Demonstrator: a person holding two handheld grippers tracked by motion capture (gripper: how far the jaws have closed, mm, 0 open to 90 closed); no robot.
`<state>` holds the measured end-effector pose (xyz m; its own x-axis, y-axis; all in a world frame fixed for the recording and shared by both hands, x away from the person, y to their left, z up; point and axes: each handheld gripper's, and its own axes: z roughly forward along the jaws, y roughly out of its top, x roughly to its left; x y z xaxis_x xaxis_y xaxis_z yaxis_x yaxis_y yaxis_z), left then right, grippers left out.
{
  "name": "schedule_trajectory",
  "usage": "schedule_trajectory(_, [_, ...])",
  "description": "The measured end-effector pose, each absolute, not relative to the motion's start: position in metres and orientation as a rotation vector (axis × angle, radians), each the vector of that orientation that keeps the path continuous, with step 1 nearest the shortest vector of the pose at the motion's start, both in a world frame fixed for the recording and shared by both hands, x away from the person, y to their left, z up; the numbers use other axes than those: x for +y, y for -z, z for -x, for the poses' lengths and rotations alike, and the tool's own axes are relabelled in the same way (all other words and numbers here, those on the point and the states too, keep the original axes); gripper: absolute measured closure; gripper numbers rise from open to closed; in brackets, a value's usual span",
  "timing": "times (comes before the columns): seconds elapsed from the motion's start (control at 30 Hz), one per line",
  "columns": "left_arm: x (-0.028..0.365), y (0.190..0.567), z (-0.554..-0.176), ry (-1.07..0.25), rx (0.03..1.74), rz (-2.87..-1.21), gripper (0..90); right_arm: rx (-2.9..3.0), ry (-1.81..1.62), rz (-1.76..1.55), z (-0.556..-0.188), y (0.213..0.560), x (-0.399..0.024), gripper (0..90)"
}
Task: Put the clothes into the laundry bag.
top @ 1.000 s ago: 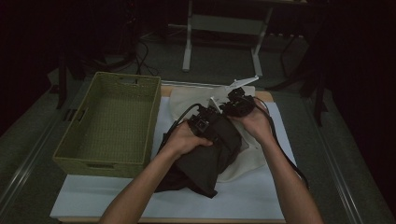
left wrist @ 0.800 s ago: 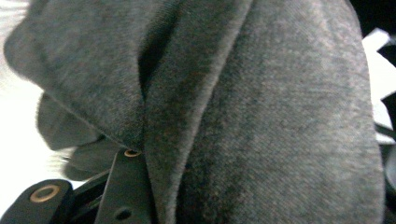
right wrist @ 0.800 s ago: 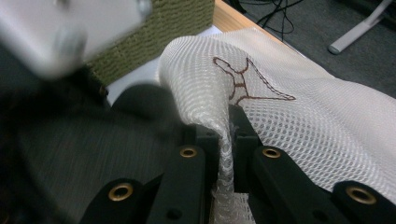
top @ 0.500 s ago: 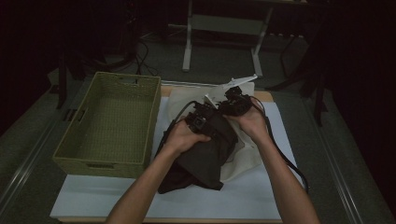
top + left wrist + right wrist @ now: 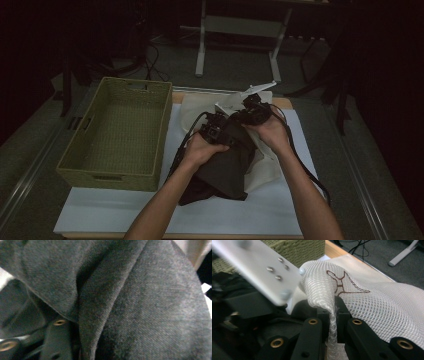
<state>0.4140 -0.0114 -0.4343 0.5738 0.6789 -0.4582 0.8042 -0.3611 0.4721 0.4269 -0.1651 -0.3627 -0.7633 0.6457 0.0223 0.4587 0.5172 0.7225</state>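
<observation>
A dark grey cloth (image 5: 225, 170) lies bunched on a white mesh cloth (image 5: 265, 172) in the middle of the table. Both hands hold their grippers close together over the far end of the pile. My right gripper (image 5: 334, 307) is shut on a raised fold of the white mesh cloth (image 5: 374, 305), beside a brown stitched mark (image 5: 342, 285). In the high view that gripper (image 5: 252, 111) sits on the right. My left gripper (image 5: 216, 129) is pressed into the dark grey cloth (image 5: 140, 305), which drapes over its jaws and hides their tips; it looks shut on it.
A green woven basket (image 5: 70, 167) stands at the left of the white mat (image 5: 280, 210), with nothing in it. The left gripper's grey plate (image 5: 259, 267) sits close in front of the right gripper. A metal stand (image 5: 202, 45) is on the floor beyond the table.
Both hands stay close together over the pile. The dark cloth has been drawn up and bunched, and its near edge has shifted a little to the left.
</observation>
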Motion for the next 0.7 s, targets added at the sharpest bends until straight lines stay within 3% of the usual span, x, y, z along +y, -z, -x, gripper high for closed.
schedule_trajectory(0.23, [-0.003,0.428,-0.405,0.208,1.217,-2.138,16.2,2.509,-1.085,-0.953,-0.43,0.367,-0.173,86.4])
schedule_trajectory(0.53, [0.016,0.402,-0.372,0.064,1.145,-2.217,13.2,2.515,-1.082,-0.947,-0.43,0.369,-0.176,86.2])
schedule_trajectory(0.7, [0.02,0.415,-0.354,0.116,1.136,-2.253,9.2,2.516,-1.087,-0.95,-0.43,0.369,-0.176,86.2])
